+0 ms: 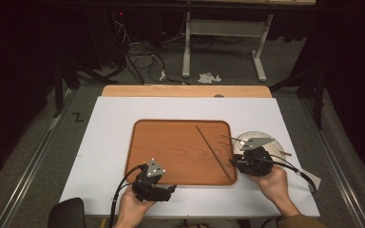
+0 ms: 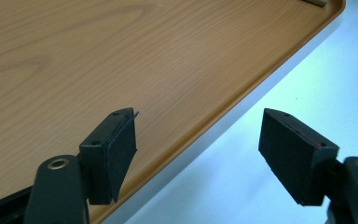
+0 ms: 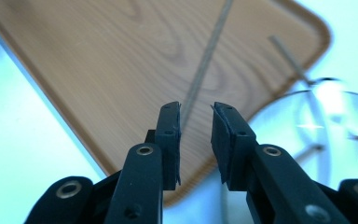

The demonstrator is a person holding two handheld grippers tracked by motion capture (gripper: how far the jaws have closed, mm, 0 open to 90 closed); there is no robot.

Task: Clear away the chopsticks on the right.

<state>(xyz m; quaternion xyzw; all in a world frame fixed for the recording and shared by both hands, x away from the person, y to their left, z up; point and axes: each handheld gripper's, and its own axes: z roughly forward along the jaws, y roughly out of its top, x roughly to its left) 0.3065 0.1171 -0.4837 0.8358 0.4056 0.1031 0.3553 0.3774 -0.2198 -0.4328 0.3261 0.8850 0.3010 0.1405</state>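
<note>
Hovering my right gripper (image 3: 196, 112) half-open over thin stick (image 1: 214, 147) on tray (image 1: 171, 175) right edge, nothing held, left gripper (image 2: 198, 140) wide open at tray's near edge.

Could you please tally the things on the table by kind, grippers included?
Tray: 1
Clear plate: 1
Sticks: 3 that I can make out
Grippers: 2, left gripper and right gripper
Total: 7
</note>
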